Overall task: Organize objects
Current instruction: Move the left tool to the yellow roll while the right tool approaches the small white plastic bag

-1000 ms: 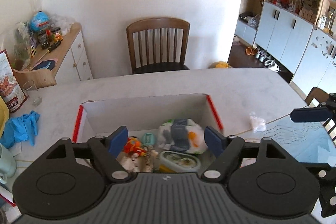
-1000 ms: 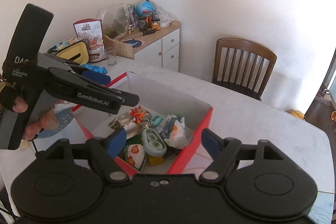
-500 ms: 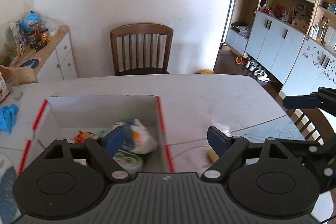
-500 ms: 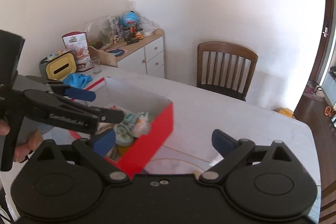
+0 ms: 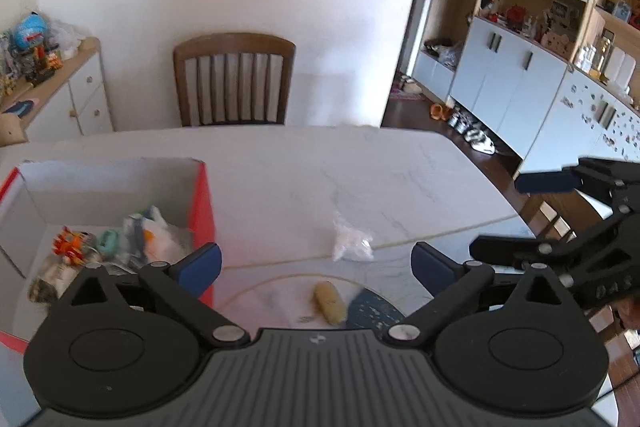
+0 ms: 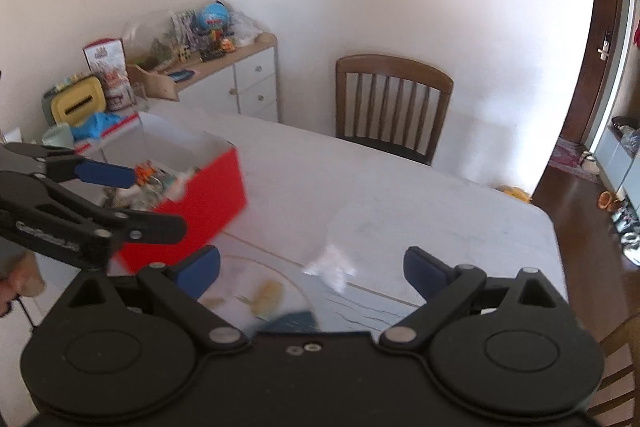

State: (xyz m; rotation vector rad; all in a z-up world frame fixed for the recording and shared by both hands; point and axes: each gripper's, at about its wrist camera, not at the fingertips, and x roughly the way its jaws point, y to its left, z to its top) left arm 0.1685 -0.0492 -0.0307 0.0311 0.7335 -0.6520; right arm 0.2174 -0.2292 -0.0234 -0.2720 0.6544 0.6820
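Nearest, the left gripper (image 5: 316, 265) has just been opening and holds nothing; the right gripper (image 6: 312, 265) gapes empty too. Between them lie a small yellow oblong piece (image 5: 330, 301) and a crumpled clear plastic bag (image 5: 350, 243), then bare white marble tabletop (image 5: 320, 163). Leftward stands the red-sided open cardboard box (image 5: 202, 203).

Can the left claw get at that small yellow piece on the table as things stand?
Probably yes. The left claw is open and empty, and the yellow piece lies just ahead between its fingers on bare table, clear of the red box.
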